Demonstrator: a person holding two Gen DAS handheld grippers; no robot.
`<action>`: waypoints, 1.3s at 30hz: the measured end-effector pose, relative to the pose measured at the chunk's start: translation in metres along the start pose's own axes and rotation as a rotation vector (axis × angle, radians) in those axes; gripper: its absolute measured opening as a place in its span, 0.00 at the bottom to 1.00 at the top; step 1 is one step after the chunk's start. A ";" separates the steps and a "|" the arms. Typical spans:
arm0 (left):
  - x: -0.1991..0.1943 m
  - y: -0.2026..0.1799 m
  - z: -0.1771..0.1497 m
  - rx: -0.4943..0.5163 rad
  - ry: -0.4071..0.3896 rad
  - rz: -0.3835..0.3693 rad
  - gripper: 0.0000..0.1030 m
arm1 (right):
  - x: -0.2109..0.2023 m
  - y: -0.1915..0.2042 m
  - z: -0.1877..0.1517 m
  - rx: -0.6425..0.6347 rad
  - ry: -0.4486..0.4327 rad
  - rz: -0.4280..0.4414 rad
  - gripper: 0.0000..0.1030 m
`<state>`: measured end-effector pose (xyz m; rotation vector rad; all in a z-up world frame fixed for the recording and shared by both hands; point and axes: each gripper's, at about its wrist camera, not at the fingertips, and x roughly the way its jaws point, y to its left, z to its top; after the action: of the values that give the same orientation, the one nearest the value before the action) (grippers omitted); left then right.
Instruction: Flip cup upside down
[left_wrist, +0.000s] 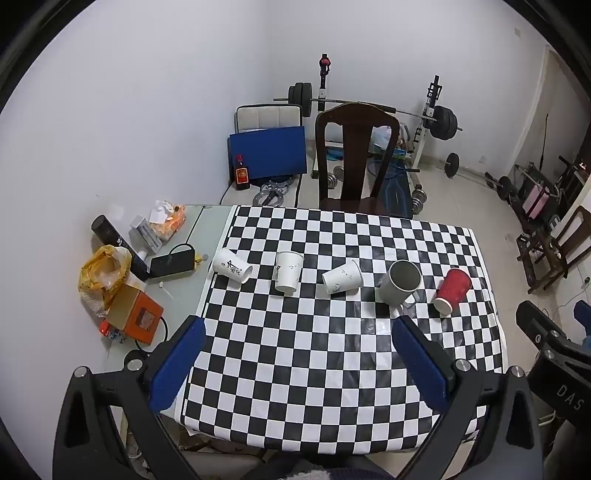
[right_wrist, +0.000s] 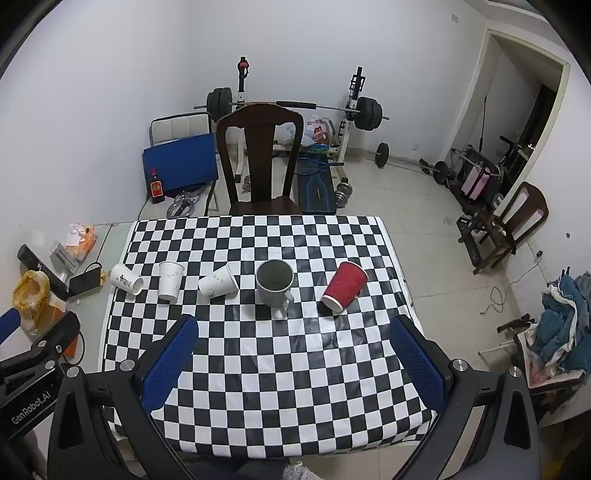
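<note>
Approach stage: left gripper (left_wrist: 297, 354) and right gripper (right_wrist: 293, 354) both spread wide, holding nothing. Cups (five in a row) sit mid-table; grey mug (right_wrist: 275, 282) stands upright, needs grasping and inverting.

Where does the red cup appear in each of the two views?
Left wrist: red cup lies far right in the row, near the cloth's right edge.
Right wrist: red cup lies right of centre.
Shared landmark: the grey mug just to its left.
</note>
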<state>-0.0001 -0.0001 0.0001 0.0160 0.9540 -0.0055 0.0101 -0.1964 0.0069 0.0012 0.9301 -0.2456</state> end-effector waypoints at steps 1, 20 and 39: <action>0.000 0.000 0.000 -0.001 0.001 0.001 1.00 | 0.000 0.001 0.000 -0.002 0.002 -0.001 1.00; 0.001 0.000 0.000 -0.003 0.012 -0.003 1.00 | -0.006 -0.006 -0.004 0.001 0.005 -0.001 1.00; 0.001 -0.001 0.000 -0.003 0.009 -0.002 1.00 | -0.009 -0.007 -0.004 -0.001 0.004 -0.001 1.00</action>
<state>0.0000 -0.0008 -0.0006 0.0125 0.9629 -0.0060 0.0008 -0.2008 0.0124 0.0005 0.9342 -0.2467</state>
